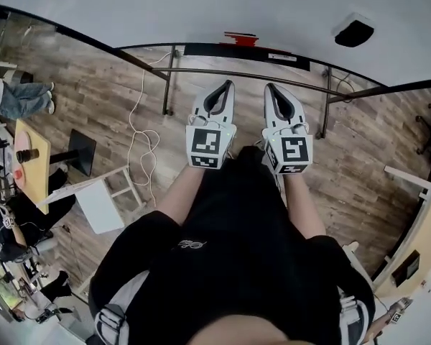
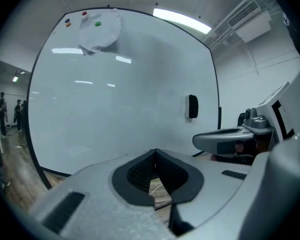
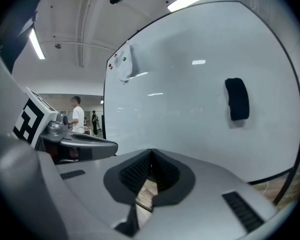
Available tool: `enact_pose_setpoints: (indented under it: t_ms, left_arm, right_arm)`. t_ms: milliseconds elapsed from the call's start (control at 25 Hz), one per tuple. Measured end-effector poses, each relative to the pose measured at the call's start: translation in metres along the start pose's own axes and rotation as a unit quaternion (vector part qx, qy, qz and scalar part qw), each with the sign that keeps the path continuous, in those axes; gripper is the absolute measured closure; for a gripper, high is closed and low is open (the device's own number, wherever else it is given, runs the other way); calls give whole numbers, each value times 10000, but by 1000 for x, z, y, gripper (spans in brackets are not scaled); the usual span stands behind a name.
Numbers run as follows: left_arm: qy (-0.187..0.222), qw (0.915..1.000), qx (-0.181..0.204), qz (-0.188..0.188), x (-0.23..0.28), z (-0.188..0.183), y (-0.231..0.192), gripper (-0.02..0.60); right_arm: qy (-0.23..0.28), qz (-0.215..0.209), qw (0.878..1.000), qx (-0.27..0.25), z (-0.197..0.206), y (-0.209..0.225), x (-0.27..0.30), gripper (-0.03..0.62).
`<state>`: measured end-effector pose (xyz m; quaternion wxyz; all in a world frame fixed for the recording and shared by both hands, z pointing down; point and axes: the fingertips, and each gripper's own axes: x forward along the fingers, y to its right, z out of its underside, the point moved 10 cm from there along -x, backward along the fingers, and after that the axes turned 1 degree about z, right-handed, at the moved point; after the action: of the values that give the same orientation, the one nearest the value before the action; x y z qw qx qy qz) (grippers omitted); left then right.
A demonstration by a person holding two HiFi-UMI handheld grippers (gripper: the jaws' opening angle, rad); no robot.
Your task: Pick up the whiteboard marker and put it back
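We hold the left tongs (image 1: 228, 85) and the right tongs (image 1: 269, 87) side by side, close together, pointing at the whiteboard (image 2: 120, 109). Each pair is closed tip to tip and grips nothing. A black eraser (image 3: 237, 99) clings to the board. On the tray (image 1: 208, 49) at its lower edge lies a small red thing (image 1: 241, 38), possibly the whiteboard marker; we cannot be sure.

L hand-held gripper (image 1: 225, 86) & R hand-held gripper (image 1: 270, 88) side-by-side, jaws together.

The left gripper (image 1: 223, 90) and right gripper (image 1: 275, 93), side by side, face the whiteboard (image 1: 165, 9).
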<state>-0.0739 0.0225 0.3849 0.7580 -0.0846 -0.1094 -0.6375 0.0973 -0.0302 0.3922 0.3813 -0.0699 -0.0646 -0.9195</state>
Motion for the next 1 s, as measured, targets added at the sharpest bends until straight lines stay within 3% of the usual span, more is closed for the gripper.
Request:
enact_pose_setpoints:
  t_ms: [160, 400, 640, 1000]
  left_arm:
    - [176, 9997, -140, -63, -36, 2, -9, 574]
    - [512, 9985, -180, 51, -67, 9, -7, 574]
    - [646, 9974, -152, 286, -71, 1, 25, 574]
    - [1139, 9932, -92, 232, -60, -34, 82, 574]
  right_arm:
    - [53, 0, 9997, -249, -8, -32, -11, 591]
    - [98, 330, 9980, -528, -9, -55, -41, 591]
    - [126, 639, 9961, -591, -14, -40, -77, 591]
    - [531, 584, 9945, -696, -46, 2, -115, 591]
